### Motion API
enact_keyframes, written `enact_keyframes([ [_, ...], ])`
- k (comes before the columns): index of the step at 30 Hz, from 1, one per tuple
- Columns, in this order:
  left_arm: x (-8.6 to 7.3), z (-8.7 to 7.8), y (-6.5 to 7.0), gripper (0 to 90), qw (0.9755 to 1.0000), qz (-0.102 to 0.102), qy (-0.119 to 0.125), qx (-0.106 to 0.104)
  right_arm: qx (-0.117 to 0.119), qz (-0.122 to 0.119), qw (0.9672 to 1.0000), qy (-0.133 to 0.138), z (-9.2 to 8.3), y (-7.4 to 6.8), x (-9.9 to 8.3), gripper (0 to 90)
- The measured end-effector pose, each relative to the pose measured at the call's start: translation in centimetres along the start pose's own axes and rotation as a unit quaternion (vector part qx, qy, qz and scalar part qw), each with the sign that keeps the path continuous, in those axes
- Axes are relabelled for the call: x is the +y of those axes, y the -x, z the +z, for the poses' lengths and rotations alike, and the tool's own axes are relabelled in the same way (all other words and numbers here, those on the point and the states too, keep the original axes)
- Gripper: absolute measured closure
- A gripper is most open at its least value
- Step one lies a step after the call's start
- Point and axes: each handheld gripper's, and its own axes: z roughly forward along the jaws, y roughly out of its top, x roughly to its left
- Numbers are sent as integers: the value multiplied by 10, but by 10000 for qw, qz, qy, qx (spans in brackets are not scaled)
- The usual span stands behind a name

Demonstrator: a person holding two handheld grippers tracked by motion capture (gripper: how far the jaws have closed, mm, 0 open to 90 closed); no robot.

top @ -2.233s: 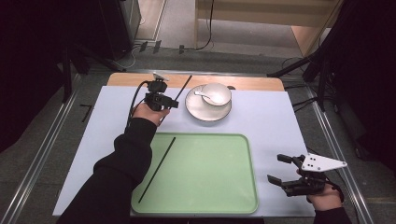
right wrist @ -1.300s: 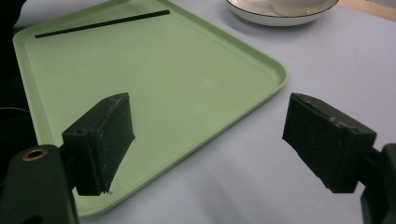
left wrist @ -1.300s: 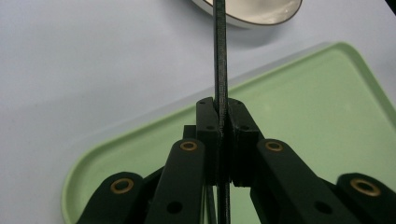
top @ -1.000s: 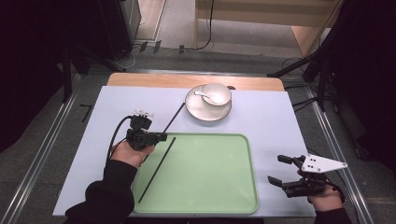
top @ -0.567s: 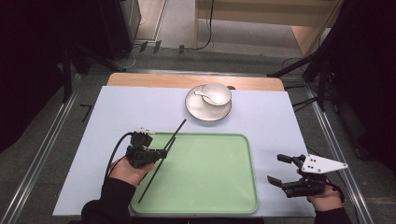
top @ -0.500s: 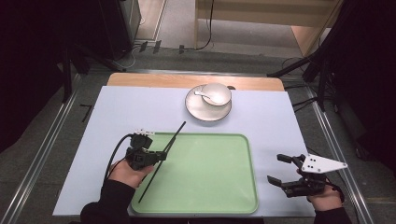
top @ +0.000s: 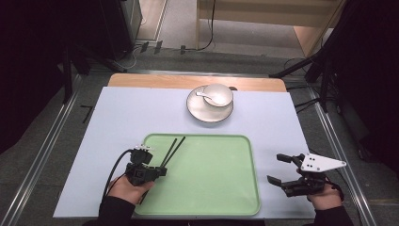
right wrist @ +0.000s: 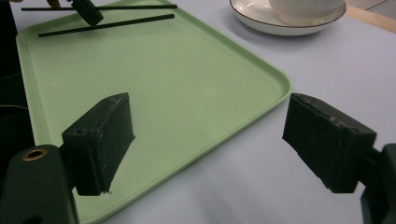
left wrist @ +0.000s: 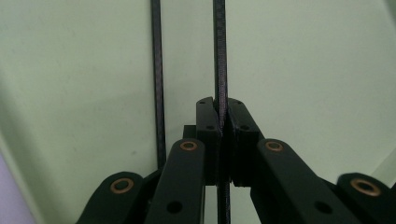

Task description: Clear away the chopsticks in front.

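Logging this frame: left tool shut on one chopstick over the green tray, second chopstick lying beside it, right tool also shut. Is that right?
Not quite: the right tool is open, its jaws standing wide apart in the right gripper view. The rest holds: the left tool is shut on one chopstick over the green tray, with the second chopstick lying beside it.

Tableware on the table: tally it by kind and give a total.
Chopsticks: 2 (first chopstick, second chopstick)
Tray: 1 (green tray)
Plate: 1 (plate)
Bowl: 1 (bowl)
Spoon: 1 (spoon)
Total: 6
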Motion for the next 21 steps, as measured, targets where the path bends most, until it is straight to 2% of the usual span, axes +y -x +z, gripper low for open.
enact_keyframes([
  [3,-3,6,-1,859,9999,-10,-103,84,17,-34,10000,13,1,1,0,167],
  [5,-3,9,-3,859,9998,-90,-121,116,37,-30,10000,-2,2,1,1,167],
  [8,-2,8,-6,859,9998,-166,-69,110,46,-38,10000,1,2,1,1,167],
  [16,-1,1,-18,857,9980,-457,34,435,50,-34,10000,4,2,1,1,167],
  [19,0,-1,-20,841,9976,-450,35,516,63,-45,10000,-17,3,1,1,167],
  [21,0,-1,-20,832,9978,-439,42,486,64,-48,10000,-21,3,1,1,167],
])
